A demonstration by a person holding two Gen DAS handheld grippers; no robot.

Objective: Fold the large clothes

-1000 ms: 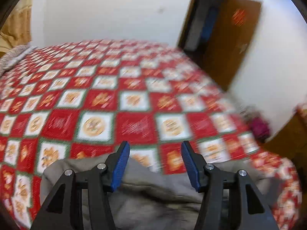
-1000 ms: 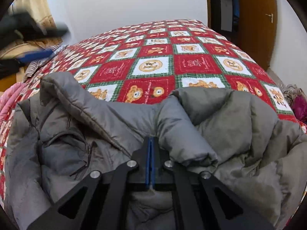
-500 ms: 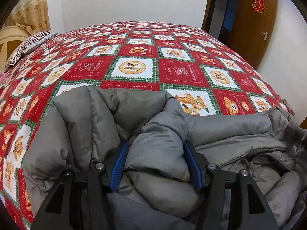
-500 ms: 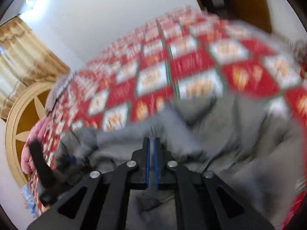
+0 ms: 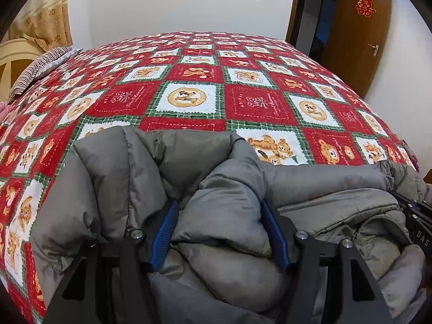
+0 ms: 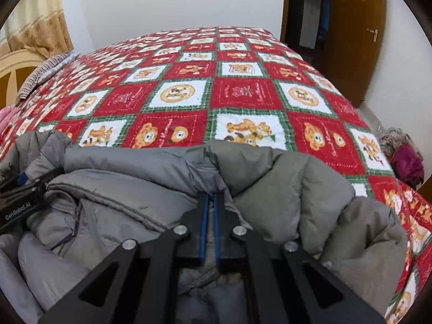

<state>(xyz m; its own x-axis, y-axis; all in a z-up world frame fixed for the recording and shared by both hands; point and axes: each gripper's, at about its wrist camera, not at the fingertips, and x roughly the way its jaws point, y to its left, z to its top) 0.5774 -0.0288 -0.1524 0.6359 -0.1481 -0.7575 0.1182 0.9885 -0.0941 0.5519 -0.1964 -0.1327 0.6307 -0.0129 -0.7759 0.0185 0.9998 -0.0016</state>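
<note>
left wrist view: the grey padded jacket [image 5: 224,216] lies bunched at the near edge of the bed [image 5: 194,100], on its red, white and green bear-print quilt. the left tongs [image 5: 220,232] stand wide, their blue pads on either side of a thick puffed fold of the jacket; the fabric fills the gap and touches both pads, though whether they press it cannot be told. at the right edge of this view a part of the right tongs [image 5: 417,221] shows, black, resting against the jacket. a striped pillow [image 5: 40,67] lies at the far left of the bed, and a brown door [image 5: 356,32] with a red paper ornament stands open at the far right.

right wrist view: the same jacket [image 6: 270,178] shows from the other side — its right-hand part rises in a rounded padded roll. the right tongs [image 6: 210,205] are drawn narrow, the two blue pads nearly parallel with only a slim gap, their tips buried in a seam fold of the jacket, which they grip. this view alone shows a heap of purple and patterned cloth [image 6: 402,154] on the floor beyond the right edge of the bed — and, at the left edge, the side of the left tongs [image 6: 21,197] with a printed label, lying on the jacket.
</note>
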